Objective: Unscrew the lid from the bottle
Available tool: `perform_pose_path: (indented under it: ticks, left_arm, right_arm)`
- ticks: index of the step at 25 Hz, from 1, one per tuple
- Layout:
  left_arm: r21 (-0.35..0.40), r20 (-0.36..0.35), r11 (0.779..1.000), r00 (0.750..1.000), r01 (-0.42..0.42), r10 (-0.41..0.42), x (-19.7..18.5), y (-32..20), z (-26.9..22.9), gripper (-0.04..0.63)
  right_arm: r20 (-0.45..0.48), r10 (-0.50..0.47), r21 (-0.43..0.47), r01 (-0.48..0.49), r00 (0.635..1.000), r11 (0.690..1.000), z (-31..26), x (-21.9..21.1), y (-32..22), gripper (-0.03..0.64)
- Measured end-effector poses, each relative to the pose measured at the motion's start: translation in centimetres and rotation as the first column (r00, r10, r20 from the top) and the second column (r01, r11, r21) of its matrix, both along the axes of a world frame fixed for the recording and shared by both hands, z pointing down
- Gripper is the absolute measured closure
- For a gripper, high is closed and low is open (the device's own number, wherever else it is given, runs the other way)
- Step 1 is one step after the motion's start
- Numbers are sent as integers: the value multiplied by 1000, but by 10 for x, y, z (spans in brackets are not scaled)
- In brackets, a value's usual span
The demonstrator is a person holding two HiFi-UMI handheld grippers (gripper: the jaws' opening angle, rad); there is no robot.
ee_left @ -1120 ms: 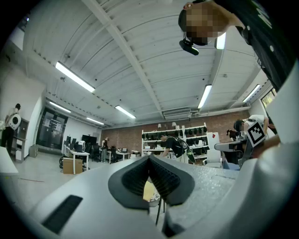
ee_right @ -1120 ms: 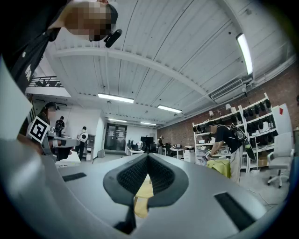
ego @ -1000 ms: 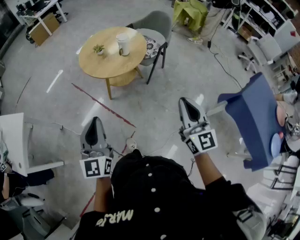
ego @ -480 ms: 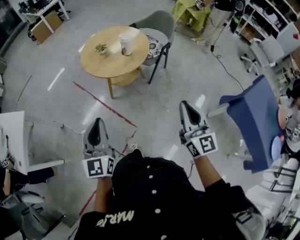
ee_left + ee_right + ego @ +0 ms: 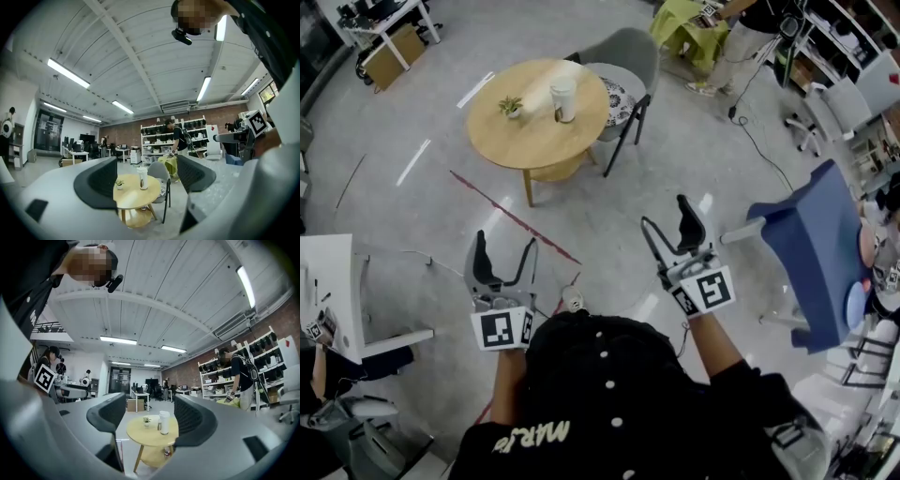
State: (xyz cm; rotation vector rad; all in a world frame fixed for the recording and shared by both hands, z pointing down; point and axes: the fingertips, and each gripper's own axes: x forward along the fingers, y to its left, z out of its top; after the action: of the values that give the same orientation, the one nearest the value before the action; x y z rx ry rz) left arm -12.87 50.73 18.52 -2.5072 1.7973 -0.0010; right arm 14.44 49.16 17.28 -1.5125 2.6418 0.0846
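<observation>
A tall white bottle with a lid stands on a round wooden table, some way ahead of me across the floor. Next to it sits a small potted plant. My left gripper is held out level toward the table, open; its jaws have just been opening with nothing between them. My right gripper is open too, its jaws also just opened and holding nothing. Both gripper views frame the far bottle between the pads. Neither gripper touches anything.
A grey chair stands behind the table. A blue chair is at my right, a white desk at my left. A red line crosses the floor. A person stands by shelves at the back.
Both grippers' jaws went from shut to open. Both hands moved forward toward the table, which now sits slightly lower and nearer in the head view.
</observation>
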Motion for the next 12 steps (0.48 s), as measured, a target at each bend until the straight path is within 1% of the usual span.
perform_pose_path:
  ticks: [6, 12]
  left_arm:
    - [-9, -4, 1000, 1000, -29, 29, -35, -41, 7, 213]
    - [-32, -4, 998, 999, -48, 48, -58, -77, 19, 213]
  right_arm:
    - [-2, 13, -12, -13, 1000, 1000, 1, -33, -37, 310]
    - [-23, 48, -28, -48, 999, 998, 6, -43, -60, 313]
